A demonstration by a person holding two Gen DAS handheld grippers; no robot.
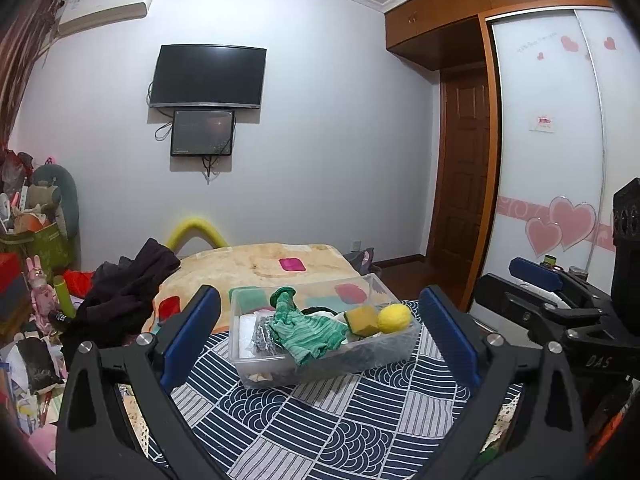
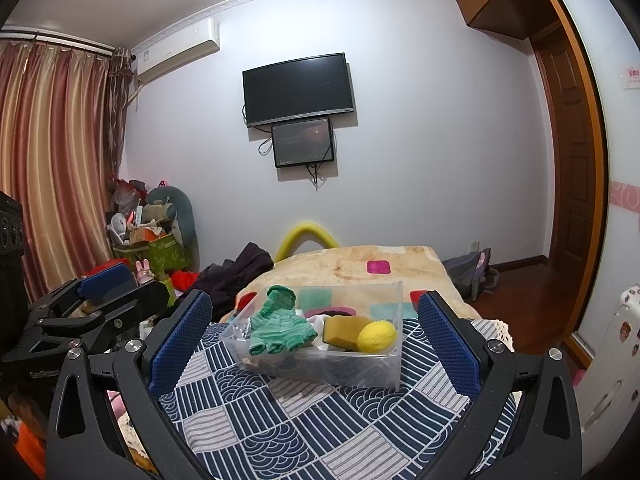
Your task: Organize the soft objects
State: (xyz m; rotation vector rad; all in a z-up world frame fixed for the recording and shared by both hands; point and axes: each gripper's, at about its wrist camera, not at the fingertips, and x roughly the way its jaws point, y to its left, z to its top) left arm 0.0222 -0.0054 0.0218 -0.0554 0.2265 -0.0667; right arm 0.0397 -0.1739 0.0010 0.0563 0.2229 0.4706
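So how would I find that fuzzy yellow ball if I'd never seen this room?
Find the clear plastic box on the navy-and-white patterned cloth. The fuzzy yellow ball sits at its right end, beside a yellow-brown sponge block. It is the only round thing there.

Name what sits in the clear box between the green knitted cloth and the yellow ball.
A yellow-brown sponge sits between the green knitted cloth and the yellow ball inside the clear box. Both wrist views show it, clearest in the right one.
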